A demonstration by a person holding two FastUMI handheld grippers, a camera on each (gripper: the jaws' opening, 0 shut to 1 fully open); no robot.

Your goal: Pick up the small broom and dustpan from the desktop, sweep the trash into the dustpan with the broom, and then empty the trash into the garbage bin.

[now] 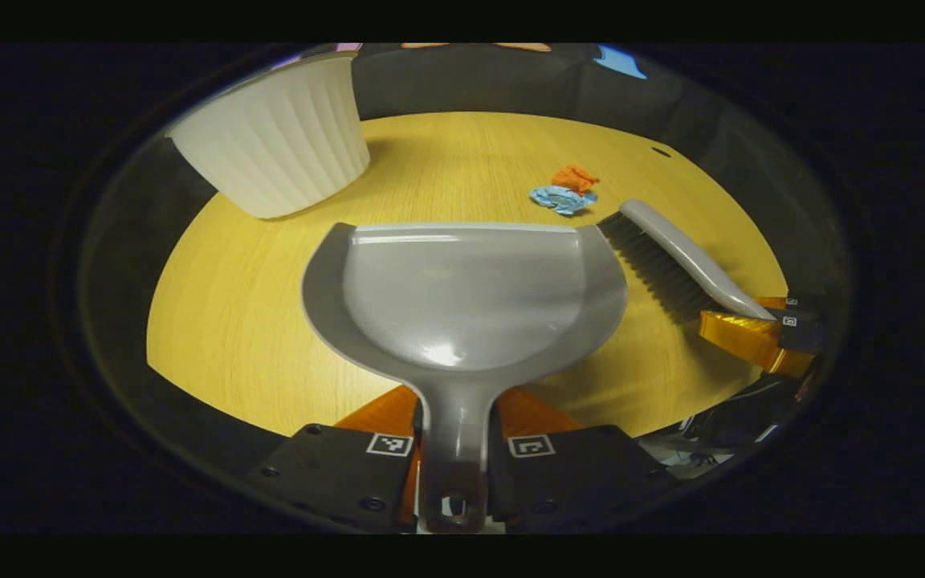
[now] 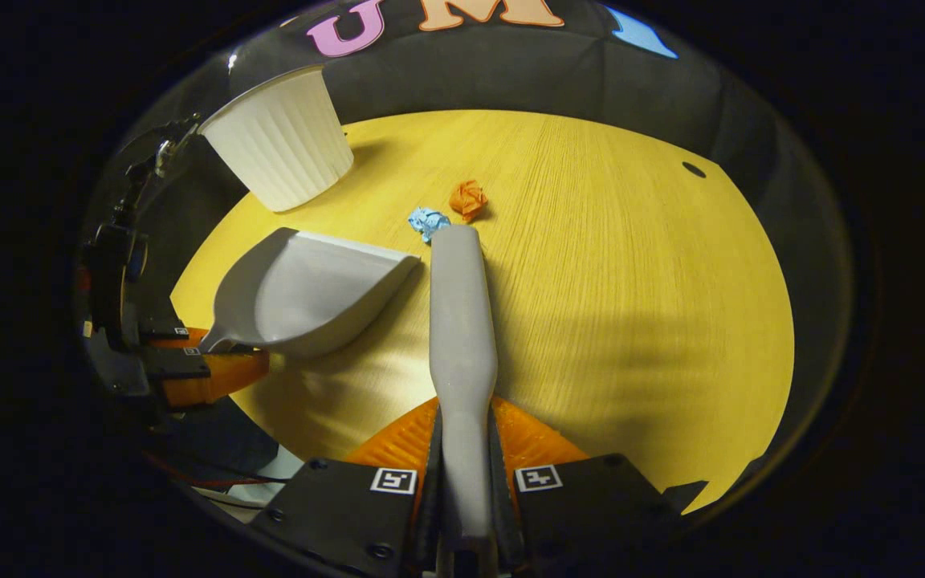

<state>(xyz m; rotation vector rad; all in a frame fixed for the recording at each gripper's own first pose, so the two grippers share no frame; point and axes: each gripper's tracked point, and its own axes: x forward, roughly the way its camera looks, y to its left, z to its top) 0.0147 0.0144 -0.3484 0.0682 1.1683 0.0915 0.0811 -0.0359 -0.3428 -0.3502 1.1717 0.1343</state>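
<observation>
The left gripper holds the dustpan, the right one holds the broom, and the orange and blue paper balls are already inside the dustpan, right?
Not quite. The paper balls are not in the dustpan; they lie on the table just past its front edge, as the left gripper view shows. The pan is empty. The rest is right: left gripper holds the dustpan, right gripper holds the broom.

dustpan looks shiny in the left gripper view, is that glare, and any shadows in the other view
Left gripper view: yes, bright glare patches sit on the dustpan pan near its handle and front lip. Right gripper view: a broad soft shadow darkens the table right of the broom.
</observation>
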